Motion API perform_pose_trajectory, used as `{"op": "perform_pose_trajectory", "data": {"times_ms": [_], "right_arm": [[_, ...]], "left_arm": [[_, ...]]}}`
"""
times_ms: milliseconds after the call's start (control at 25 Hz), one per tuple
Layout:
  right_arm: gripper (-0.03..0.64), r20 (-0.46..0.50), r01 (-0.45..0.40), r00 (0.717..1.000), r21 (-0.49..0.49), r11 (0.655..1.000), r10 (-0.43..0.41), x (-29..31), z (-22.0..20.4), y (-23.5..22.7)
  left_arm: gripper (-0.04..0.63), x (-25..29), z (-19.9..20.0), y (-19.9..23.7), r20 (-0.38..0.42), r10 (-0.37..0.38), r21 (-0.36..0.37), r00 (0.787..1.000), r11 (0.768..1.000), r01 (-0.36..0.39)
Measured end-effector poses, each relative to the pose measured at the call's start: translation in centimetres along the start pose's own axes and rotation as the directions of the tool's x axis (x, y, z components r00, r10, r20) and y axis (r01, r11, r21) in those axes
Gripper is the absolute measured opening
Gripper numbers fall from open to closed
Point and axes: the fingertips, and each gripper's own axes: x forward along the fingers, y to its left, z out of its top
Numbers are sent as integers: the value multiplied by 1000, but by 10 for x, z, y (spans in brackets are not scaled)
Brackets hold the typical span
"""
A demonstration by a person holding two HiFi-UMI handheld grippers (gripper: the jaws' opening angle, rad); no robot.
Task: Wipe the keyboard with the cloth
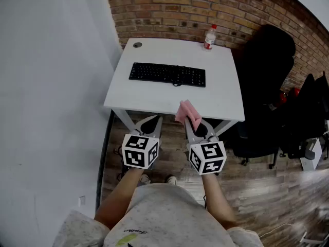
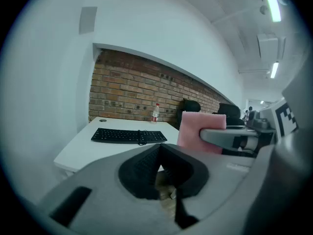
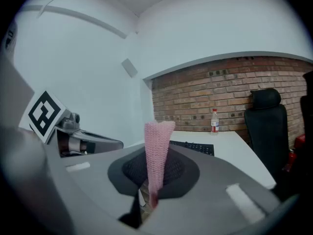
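Holding the pink cloth (image 1: 187, 111) upright in your right gripper's (image 1: 199, 129) clenched jaws, you have it ready to sweep. The keyboard (image 1: 167, 74) lies upper centre on the table (image 1: 224, 99), well ahead. Your left gripper (image 1: 149, 125) hangs spare, jaws closed on nothing.

bottle (image 1: 209, 37) upright at table (image 1: 154, 94) back edge; black chair (image 1: 267, 66) right of table; brick wall (image 1: 164, 9) behind
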Motion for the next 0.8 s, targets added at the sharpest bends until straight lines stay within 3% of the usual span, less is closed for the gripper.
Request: {"op": "perform_pose_trajectory", "data": {"times_ms": [440,800], "right_arm": [[21,-8,-43,999,24,999,43,5,-8,-24],[21,-28,-79,996,28,996,80,36,-11,-24]], "left_arm": [[-6,23,-5,-12,-17,22,6,1000,1000,-22],[-6,39,-4,14,-26,50,-12,998,999,-51]]}}
